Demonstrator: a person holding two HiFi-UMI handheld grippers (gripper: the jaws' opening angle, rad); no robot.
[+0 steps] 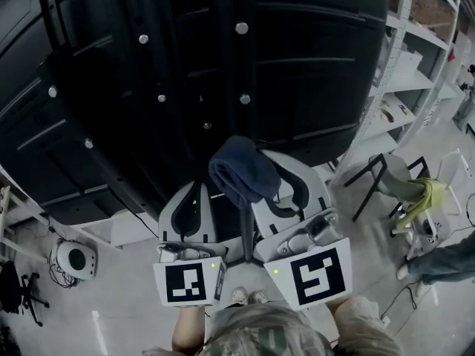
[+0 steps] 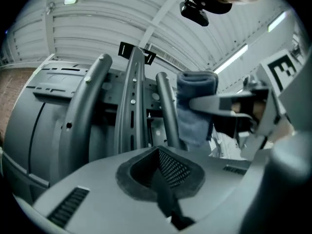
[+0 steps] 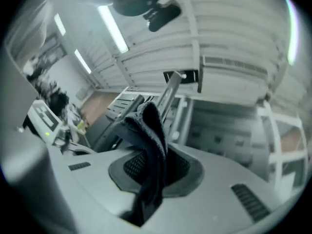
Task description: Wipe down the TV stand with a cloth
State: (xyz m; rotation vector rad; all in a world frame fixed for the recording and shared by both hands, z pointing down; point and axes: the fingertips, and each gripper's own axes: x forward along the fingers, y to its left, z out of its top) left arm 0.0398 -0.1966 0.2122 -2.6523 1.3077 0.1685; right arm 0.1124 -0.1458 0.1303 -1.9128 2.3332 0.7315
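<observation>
Head view: right gripper (image 1: 286, 180) jaws clamp dark blue cloth (image 1: 241, 170) near TV stand (image 1: 236, 87); left gripper (image 1: 194, 199) jaws closed, empty. Advice: keep firm grip, press cloth flat, overlap strokes.

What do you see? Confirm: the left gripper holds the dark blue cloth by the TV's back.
Wrong gripper. The right gripper holds the dark blue cloth by the TV's back, as the right gripper view shows; the left gripper is shut on nothing.
</observation>
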